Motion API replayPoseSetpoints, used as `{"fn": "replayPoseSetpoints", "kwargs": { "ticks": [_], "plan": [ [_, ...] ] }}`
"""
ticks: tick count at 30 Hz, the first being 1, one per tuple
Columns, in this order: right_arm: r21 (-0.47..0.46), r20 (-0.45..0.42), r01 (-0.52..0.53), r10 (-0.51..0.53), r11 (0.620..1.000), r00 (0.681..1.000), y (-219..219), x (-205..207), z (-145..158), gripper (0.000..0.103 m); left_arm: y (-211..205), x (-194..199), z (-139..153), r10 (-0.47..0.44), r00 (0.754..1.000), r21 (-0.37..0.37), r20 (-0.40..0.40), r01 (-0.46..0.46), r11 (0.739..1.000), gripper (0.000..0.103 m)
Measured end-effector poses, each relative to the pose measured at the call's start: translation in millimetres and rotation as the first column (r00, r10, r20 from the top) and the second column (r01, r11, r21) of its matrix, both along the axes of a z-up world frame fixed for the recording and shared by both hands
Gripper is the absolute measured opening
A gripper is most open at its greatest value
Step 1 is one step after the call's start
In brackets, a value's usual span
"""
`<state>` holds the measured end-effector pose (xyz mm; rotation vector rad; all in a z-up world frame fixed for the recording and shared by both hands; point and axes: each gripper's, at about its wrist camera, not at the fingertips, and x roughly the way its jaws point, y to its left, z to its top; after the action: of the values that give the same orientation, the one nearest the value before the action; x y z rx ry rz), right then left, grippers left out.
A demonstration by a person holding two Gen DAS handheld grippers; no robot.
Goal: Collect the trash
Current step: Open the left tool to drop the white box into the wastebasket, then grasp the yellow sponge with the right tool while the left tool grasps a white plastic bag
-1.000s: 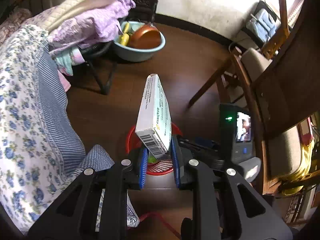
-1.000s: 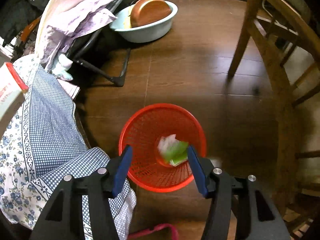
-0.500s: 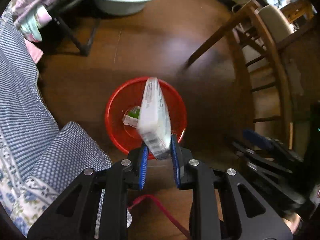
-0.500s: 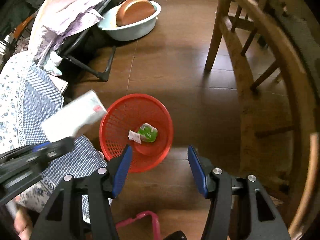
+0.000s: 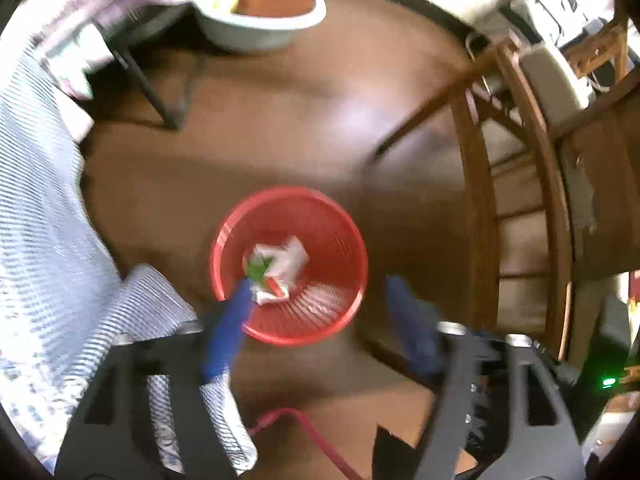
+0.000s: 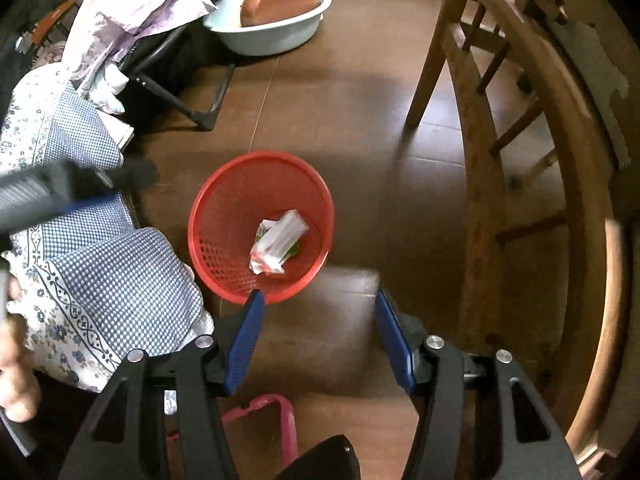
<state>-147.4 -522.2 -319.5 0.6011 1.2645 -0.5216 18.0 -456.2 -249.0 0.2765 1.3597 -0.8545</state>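
Observation:
A red mesh basket (image 5: 344, 248) (image 6: 224, 216) stands on the dark wood floor. Inside lie a white box (image 6: 280, 236) (image 5: 290, 260) and a green and white wrapper (image 5: 258, 266) (image 6: 295, 249). My left gripper (image 5: 316, 284) is open and empty just above the basket's near rim. My right gripper (image 6: 318, 300) is open and empty, just behind the basket's near rim. The left gripper also shows blurred at the left of the right wrist view (image 6: 60, 188), beside the basket.
A blue patterned bedcover (image 6: 100, 280) hangs at the left, touching the basket. A wooden chair (image 6: 520, 160) stands at the right. A pale basin with a copper pan (image 6: 276, 12) sits at the back. A pink handle (image 6: 276, 412) lies near my grippers.
My left gripper has opened and the white box has dropped into the red basket. The right gripper has drawn back a little from the basket.

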Motion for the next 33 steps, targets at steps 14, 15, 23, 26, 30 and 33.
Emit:
{"fn": "replayPoseSetpoints", "kwargs": {
  "ticks": [14, 15, 23, 26, 30, 33],
  "plan": [
    [-0.179, 0.136, -0.108, 0.133, 0.978, 0.982, 46.1, 18.5, 94.2, 0.088, 110.9, -11.4, 155.9, 0.233, 0.922, -0.201, 0.309, -0.176, 0.964, 0.096],
    [-0.189, 0.146, -0.119, 0.147, 0.975, 0.978, 51.6, 20.2, 102.1, 0.088, 120.6, -13.8, 166.1, 0.249, 0.910, -0.212, 0.330, -0.185, 0.960, 0.096],
    [-0.268, 0.207, -0.197, 0.256, 0.943, 0.944, 105.3, 37.0, 156.4, 0.088, 211.1, -16.7, 222.8, 0.370, 0.819, -0.259, 0.438, -0.279, 0.925, 0.096],
    [-0.292, 0.225, -0.236, 0.306, 0.927, 0.925, 131.7, 44.3, 174.8, 0.088, 244.9, -10.1, 232.2, 0.417, 0.785, -0.262, 0.458, -0.329, 0.907, 0.096],
    [-0.318, 0.264, -0.287, 0.375, 0.904, 0.889, 167.8, 61.0, 201.6, 0.089, 293.6, 0.8, 240.3, 0.471, 0.720, -0.246, 0.510, -0.402, 0.882, 0.096],
    [-0.333, 0.311, -0.339, 0.441, 0.880, 0.842, 201.7, 83.1, 224.2, 0.089, 341.6, 17.0, 247.3, 0.507, 0.629, -0.206, 0.589, -0.490, 0.847, 0.096]
  ]
}}
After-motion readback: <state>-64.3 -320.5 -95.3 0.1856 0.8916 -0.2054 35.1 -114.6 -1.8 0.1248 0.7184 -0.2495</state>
